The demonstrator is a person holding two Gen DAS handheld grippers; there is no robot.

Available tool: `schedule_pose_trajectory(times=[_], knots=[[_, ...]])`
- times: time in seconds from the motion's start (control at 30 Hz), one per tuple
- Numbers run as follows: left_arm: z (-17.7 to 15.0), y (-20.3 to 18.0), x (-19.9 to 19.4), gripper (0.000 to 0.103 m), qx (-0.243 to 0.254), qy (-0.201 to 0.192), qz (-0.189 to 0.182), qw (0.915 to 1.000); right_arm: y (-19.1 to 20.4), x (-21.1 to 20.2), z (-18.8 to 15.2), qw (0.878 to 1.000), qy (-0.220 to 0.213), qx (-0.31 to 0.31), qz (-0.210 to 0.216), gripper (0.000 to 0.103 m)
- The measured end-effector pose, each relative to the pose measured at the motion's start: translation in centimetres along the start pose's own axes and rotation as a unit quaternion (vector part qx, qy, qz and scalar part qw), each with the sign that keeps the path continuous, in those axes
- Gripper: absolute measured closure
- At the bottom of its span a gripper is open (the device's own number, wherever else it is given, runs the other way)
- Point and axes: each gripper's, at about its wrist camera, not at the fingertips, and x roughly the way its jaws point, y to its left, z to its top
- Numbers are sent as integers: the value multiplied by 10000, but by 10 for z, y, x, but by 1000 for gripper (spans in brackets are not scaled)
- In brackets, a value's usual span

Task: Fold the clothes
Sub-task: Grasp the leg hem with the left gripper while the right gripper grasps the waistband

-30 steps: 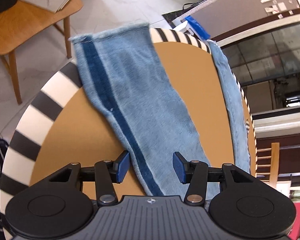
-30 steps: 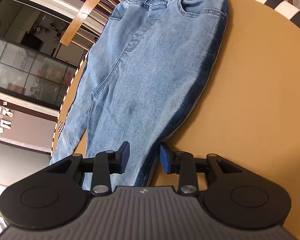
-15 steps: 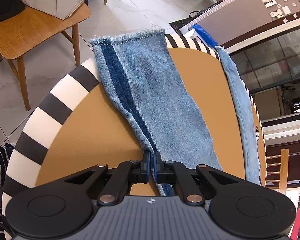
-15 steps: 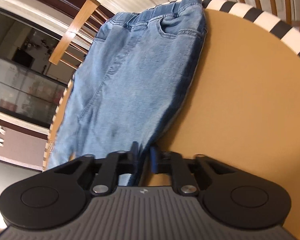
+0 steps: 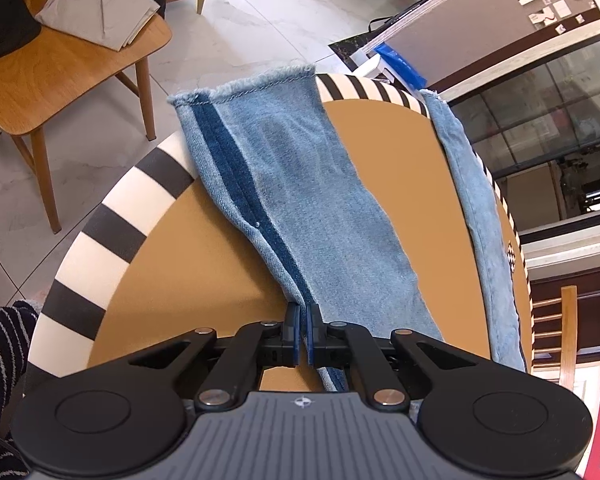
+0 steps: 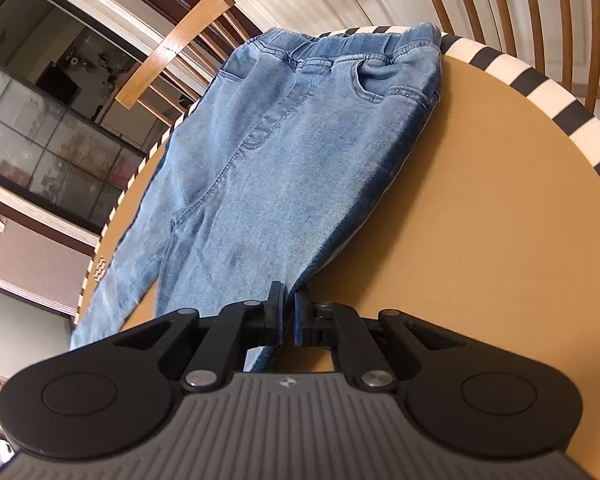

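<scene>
A pair of light blue jeans (image 6: pixel 300 168) lies spread on a round tan table (image 6: pixel 480 220) with a black-and-white striped rim. In the left wrist view one leg (image 5: pixel 300 208) runs away from me, its frayed hem hanging over the table's far edge; the other leg (image 5: pixel 484 232) lies along the right rim. My left gripper (image 5: pixel 303 320) is shut on the near leg's dark side seam. My right gripper (image 6: pixel 289 304) is shut on the jeans' near edge below the waistband (image 6: pixel 352 46).
A wooden chair (image 5: pixel 68 68) with a folded grey cloth (image 5: pixel 96 20) stands on the tiled floor beyond the table's left edge. Wooden chair backs (image 6: pixel 172 52) stand behind the waistband end. A striped sleeve (image 5: pixel 0 360) shows at the lower left.
Both grippers went from open to shut on the jeans' edge. The leg hem has shifted a little on the table's far rim.
</scene>
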Motion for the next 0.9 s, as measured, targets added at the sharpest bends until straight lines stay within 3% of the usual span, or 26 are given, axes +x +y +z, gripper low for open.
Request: schedule_pose_trajectory(times=[0.37,0.53,0.9], knots=[[15,-39,-23,99,545,-49,-107,9984,22,-26,1,9996,-81,-232,133,98],[19,-76,-17,100,1127,-101,28,9936,31,-22,7,9996,-62,-269,66,98],[54,-145,4,100,1662,82,-111,9860,64,-27,24,9991,-253,-340,-62,98]])
